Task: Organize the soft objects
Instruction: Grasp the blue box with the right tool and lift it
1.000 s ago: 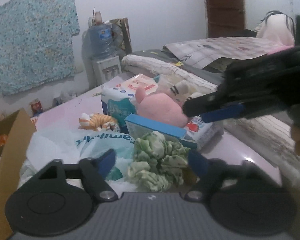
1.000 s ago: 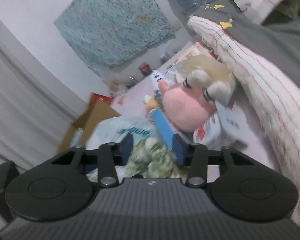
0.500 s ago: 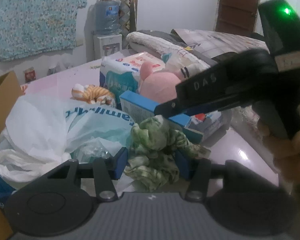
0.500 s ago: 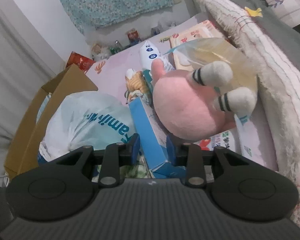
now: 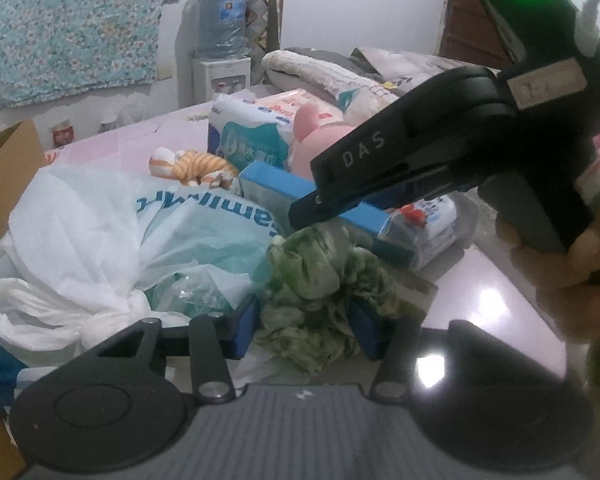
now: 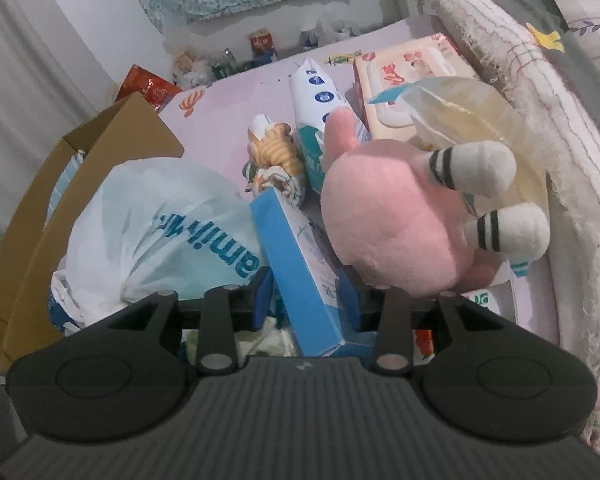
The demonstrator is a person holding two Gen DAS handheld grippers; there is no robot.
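While the left gripper [image 5: 302, 326] clenched the crumpled green cloth [image 5: 320, 292] beside the white plastic bag [image 5: 112, 240], the right gripper [image 6: 306, 300] straddled the blue box [image 6: 300, 272], its jaws opening, pads not pressing. Against that box's far side lay the pink plush [image 6: 396, 220], near the bed's rolled blanket [image 6: 540, 92].

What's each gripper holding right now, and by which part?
Left gripper pinches the green cloth across its crumpled middle. Right gripper holds nothing firmly: its jaws are opening, with the near end of the blue box between them.
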